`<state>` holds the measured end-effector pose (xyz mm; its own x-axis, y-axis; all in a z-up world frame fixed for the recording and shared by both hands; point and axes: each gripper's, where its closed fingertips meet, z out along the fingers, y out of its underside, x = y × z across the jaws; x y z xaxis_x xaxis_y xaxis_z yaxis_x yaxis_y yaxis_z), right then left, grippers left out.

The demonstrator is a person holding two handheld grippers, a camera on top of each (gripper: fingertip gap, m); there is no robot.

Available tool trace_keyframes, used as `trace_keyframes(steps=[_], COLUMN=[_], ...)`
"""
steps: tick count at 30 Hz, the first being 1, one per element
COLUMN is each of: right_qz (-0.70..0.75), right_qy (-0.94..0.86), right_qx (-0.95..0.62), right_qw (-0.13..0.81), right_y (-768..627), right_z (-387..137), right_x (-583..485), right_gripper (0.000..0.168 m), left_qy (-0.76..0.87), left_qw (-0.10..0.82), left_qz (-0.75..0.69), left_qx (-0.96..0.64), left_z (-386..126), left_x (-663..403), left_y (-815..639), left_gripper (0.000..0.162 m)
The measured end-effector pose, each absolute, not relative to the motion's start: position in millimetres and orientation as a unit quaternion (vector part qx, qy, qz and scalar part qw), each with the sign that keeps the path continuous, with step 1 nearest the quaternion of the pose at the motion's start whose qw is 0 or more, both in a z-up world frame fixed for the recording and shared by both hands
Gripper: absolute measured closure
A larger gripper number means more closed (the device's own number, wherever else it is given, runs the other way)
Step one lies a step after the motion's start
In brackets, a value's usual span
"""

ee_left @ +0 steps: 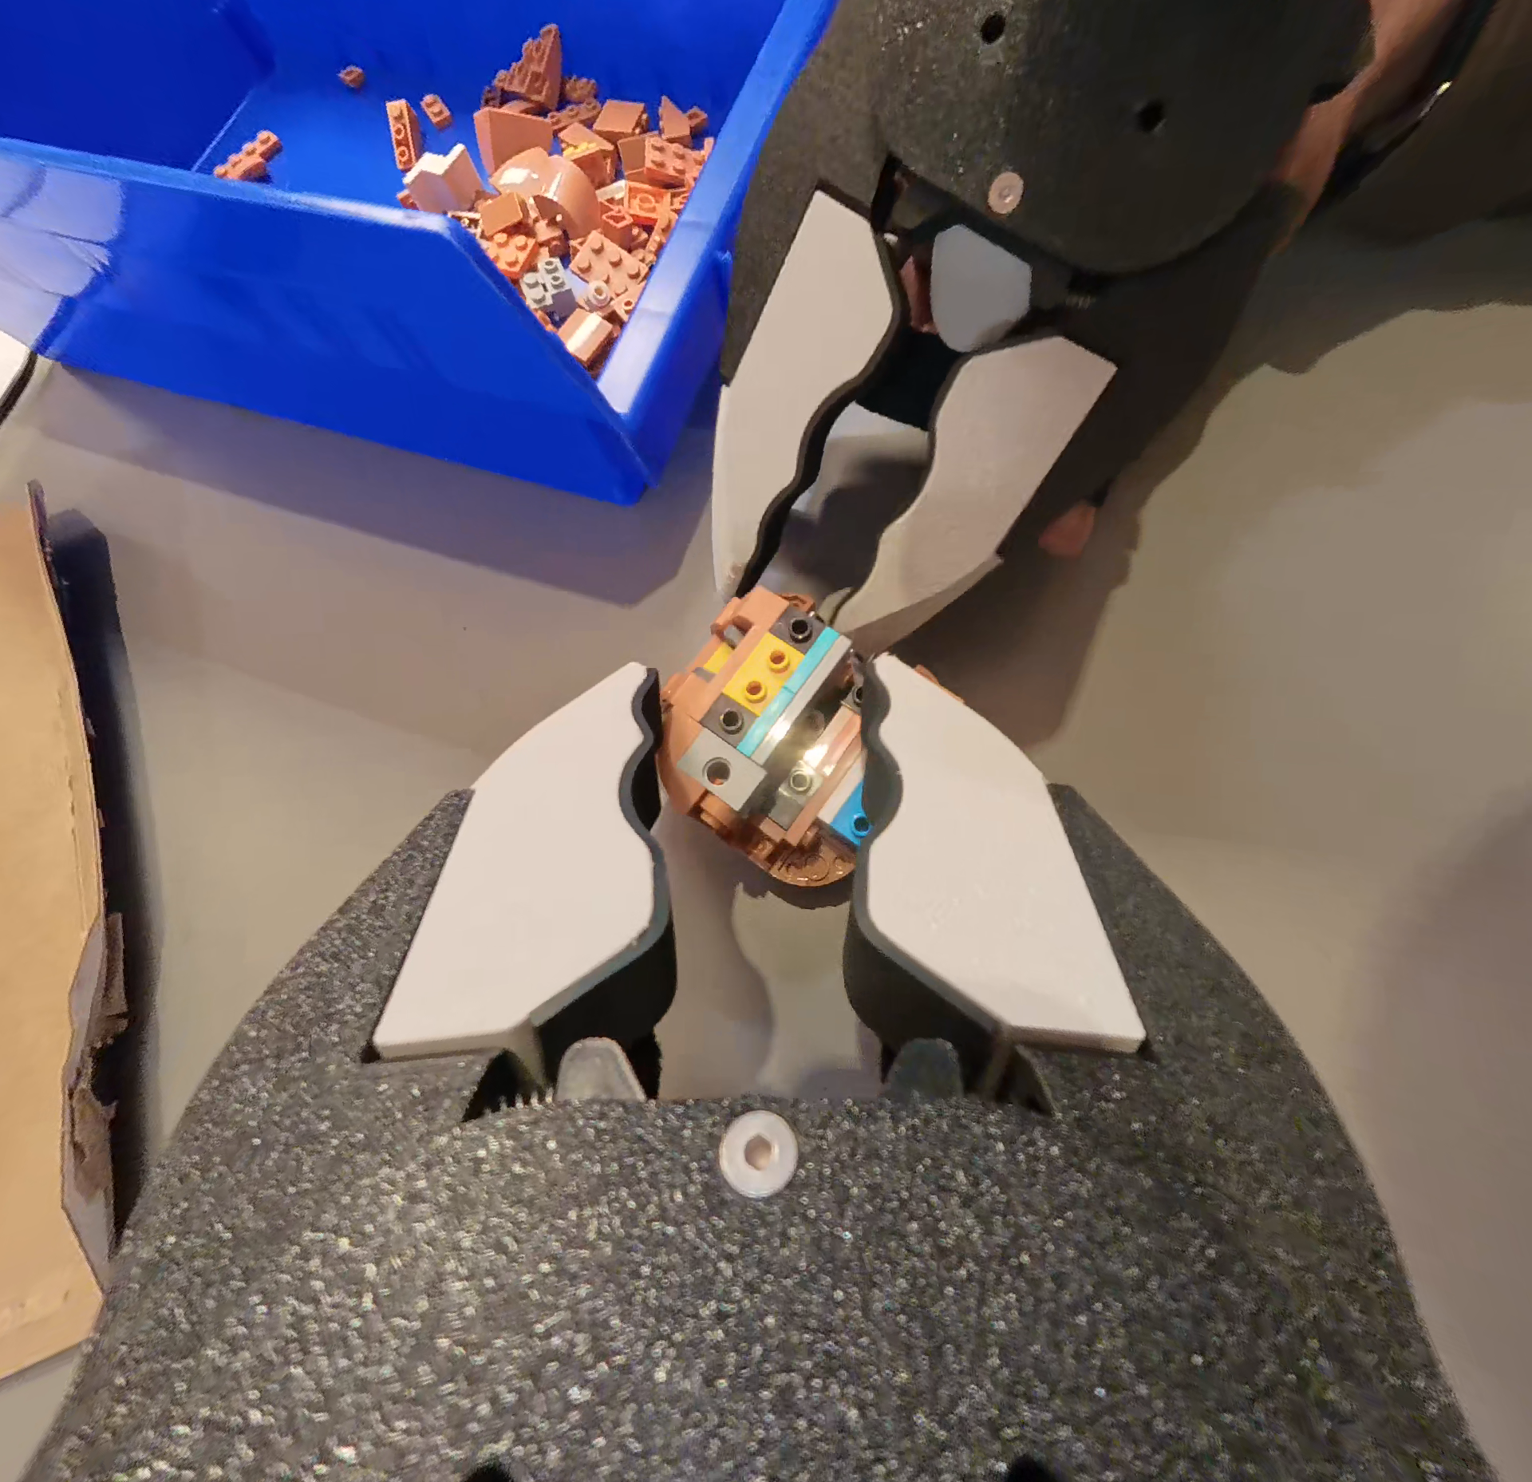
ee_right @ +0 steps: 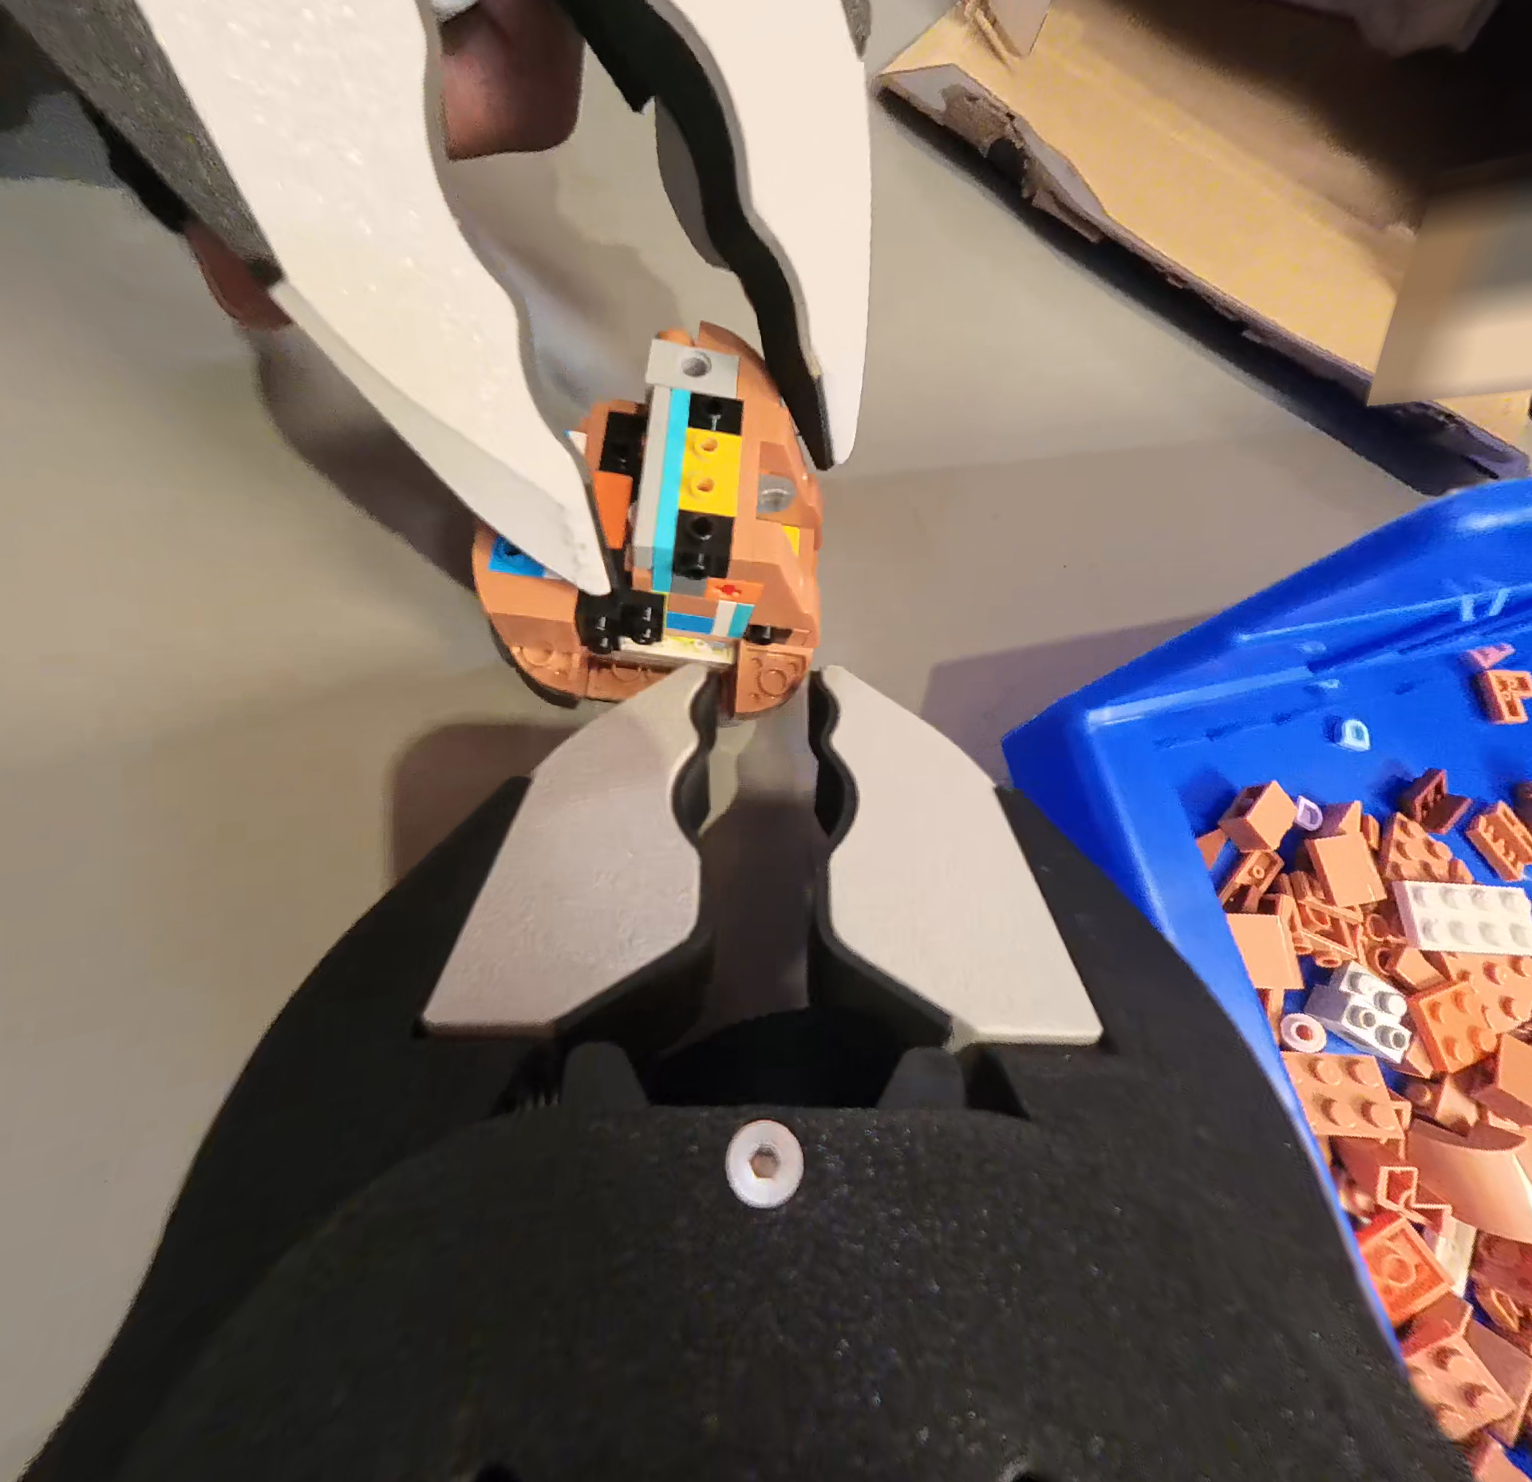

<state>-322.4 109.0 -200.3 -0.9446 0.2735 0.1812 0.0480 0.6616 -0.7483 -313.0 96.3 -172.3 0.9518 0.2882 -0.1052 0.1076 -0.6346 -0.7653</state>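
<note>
A small egg-shaped brick model (ee_left: 746, 746), brown outside with yellow, black, grey and light-blue bricks showing, is held just above the grey table. My left gripper (ee_left: 763, 679) is shut on its sides, one finger against each flank. My right gripper (ee_left: 783, 601) comes from the opposite side, and its narrow jaws pinch the model's far brown end. In the right wrist view the model (ee_right: 705, 480) sits between the left gripper's (ee_right: 713, 522) fingers, and my right gripper (ee_right: 758, 683) closes on a brown corner piece at the near bottom edge.
A blue bin (ee_left: 332, 323) with several loose brown bricks (ee_left: 580, 190) stands beyond and to the left; in the right wrist view the bin (ee_right: 1161, 737) is to the right. A torn cardboard box (ee_left: 41, 862) lies at the left edge, and shows in the right wrist view (ee_right: 1161, 157). My two grippers' fingertips are within a few centimetres of each other.
</note>
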Motion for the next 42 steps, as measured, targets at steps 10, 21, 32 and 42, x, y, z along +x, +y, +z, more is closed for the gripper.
trace_keyframes(steps=[10, 21, 32, 42], right_qz=[0.408, 0.428, 0.487, 0.460], right_qy=[-0.898, -0.903, -0.865, -0.877], right_qx=[-0.094, -0.005, -0.033, -0.006], right_qw=[0.134, 0.040, 0.115, 0.138], right_y=[113.2, 107.8, 100.6, 93.0], right_z=[-198.7, -197.1, -168.8, -180.3], right_x=[-318.1, -277.4, -301.7, -302.2], right_gripper=[0.154, 0.152, 0.152, 0.158], left_qy=[-0.161, -0.176, -0.077, -0.038], left_qw=[0.386, 0.344, 0.379, 0.404], left_qz=[0.110, 0.126, 0.136, 0.139], left_qx=[-0.902, -0.914, -0.912, -0.904], left_z=[-161.3, -172.0, -164.6, -178.5], left_x=[-317.3, -325.0, -313.0, -318.2], left_y=[76.8, 60.9, 77.2, 91.7], left_gripper=[0.111, 0.109, 0.106, 0.103])
